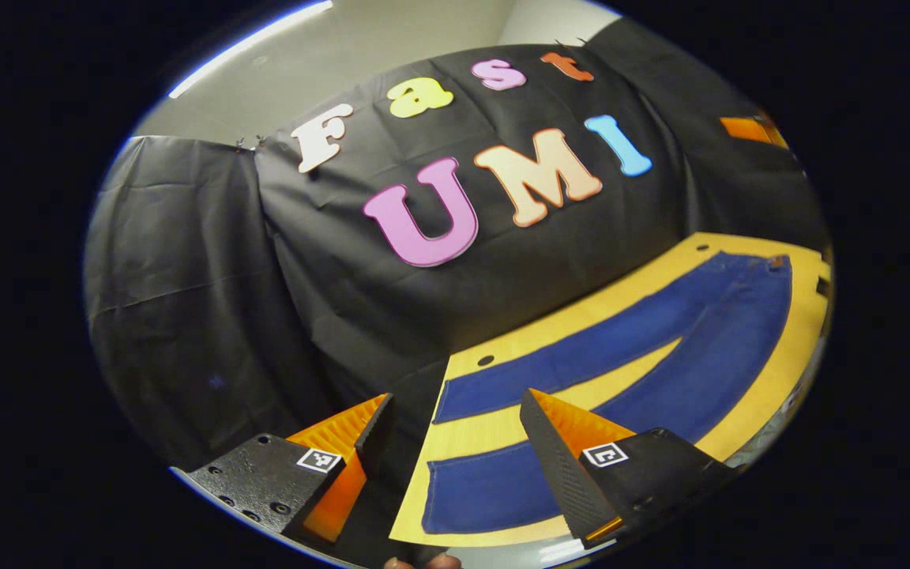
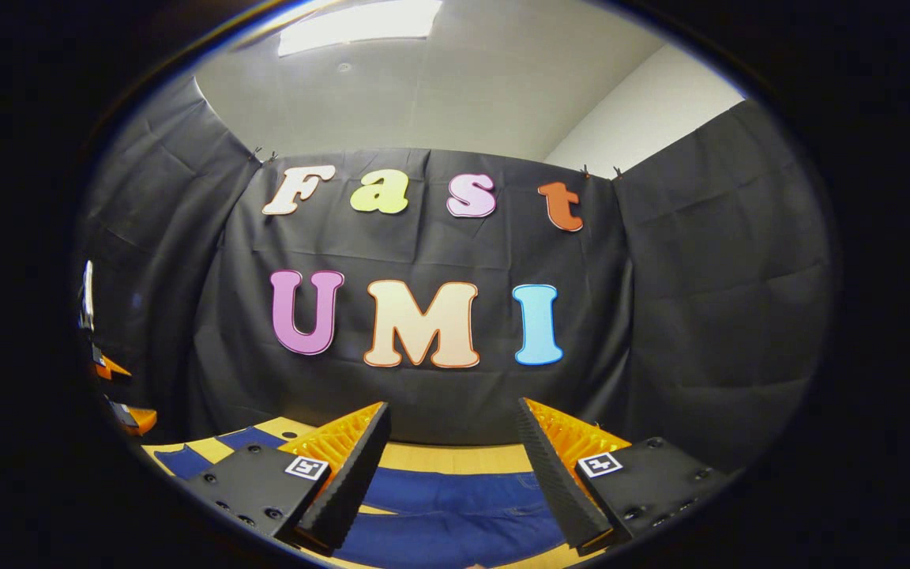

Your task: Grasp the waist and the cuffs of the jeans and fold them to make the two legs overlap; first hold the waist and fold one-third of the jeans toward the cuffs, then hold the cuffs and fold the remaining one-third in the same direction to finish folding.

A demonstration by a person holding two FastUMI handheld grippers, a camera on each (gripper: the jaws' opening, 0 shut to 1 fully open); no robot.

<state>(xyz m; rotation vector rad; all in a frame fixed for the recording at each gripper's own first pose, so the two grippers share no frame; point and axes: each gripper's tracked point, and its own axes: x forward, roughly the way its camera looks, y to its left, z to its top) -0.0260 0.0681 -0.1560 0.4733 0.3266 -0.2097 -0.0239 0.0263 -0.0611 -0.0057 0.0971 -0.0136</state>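
The blue jeans lie flat on the yellow table in the left gripper view. Their two legs are spread apart, with the cuffs near me and the waist far off to the right. My left gripper hovers above the cuff end, open, nothing between its orange fingers. In the right gripper view the jeans run across the bottom on the table. My right gripper stands open above them and holds nothing.
Black cloth walls close the booth behind and beside the table. A small dark hole marks the tabletop near the far cuff. Orange and black parts at the left edge of the right gripper view look like the other gripper.
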